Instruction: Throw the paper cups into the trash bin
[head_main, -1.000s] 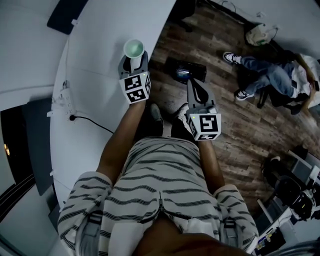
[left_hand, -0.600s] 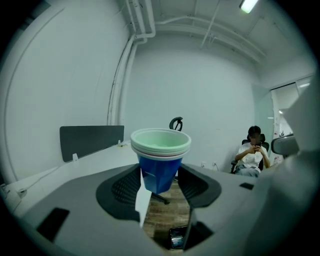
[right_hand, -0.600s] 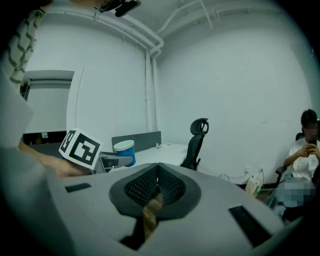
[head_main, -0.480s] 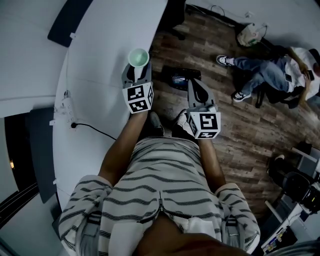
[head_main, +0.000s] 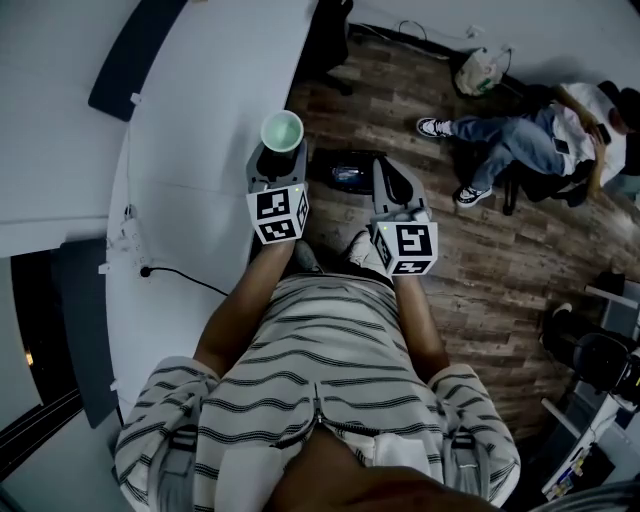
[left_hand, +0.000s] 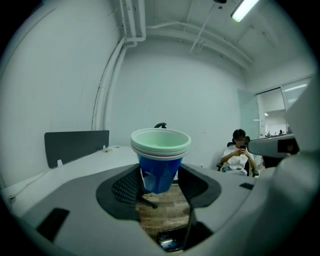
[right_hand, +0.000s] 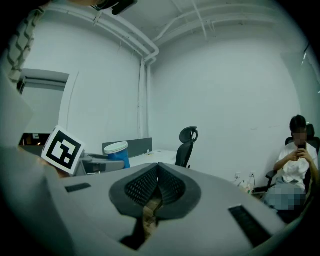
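Blue stacked paper cups (left_hand: 159, 167) sit clamped in the left gripper (left_hand: 159, 181) at the desk (head_main: 190, 130) edge; right gripper (right_hand: 156, 189) closed, empty.

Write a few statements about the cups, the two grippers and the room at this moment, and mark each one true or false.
1. The left gripper holds a stack of blue paper cups upright between its jaws. True.
2. The right gripper also holds a cup. False: its jaws are together and nothing is between them.
3. The stack of blue paper cups stands on the white desk. False: it hangs in the left gripper, off the desk, and the left gripper view shows wooden floor below it.
4. A seated person is in the room, on the side of the right gripper. True.
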